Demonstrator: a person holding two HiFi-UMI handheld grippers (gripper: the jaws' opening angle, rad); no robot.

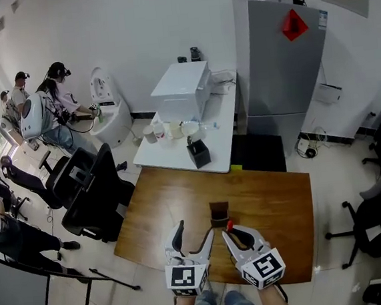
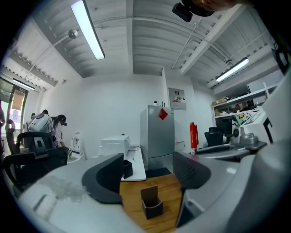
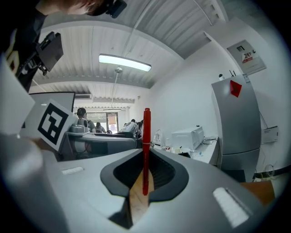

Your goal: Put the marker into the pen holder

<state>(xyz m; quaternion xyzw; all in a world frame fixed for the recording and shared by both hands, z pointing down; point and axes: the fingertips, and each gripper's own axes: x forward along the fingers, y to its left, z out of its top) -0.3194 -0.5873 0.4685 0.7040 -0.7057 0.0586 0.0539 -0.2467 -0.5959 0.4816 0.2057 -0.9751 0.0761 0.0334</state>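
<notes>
Office room, wooden table [image 1: 276, 207] right under the person. Right gripper [image 1: 234, 234] was clamped nearly flat on the red marker [image 3: 146, 150], whose long axis ran upright across the jaws, one end standing well above them. Left gripper [image 1: 194, 234] had its jaws wide apart with nothing between them. The pen holder [image 1: 218, 215] stood on the table just ahead of the marker and slightly left, open top up, near both grippers; the right was the loaded one. Farther off, a grey fridge [image 1: 279, 59] carried a red diamond sticker [image 1: 294, 24], writing unreadable; no brands legible.
</notes>
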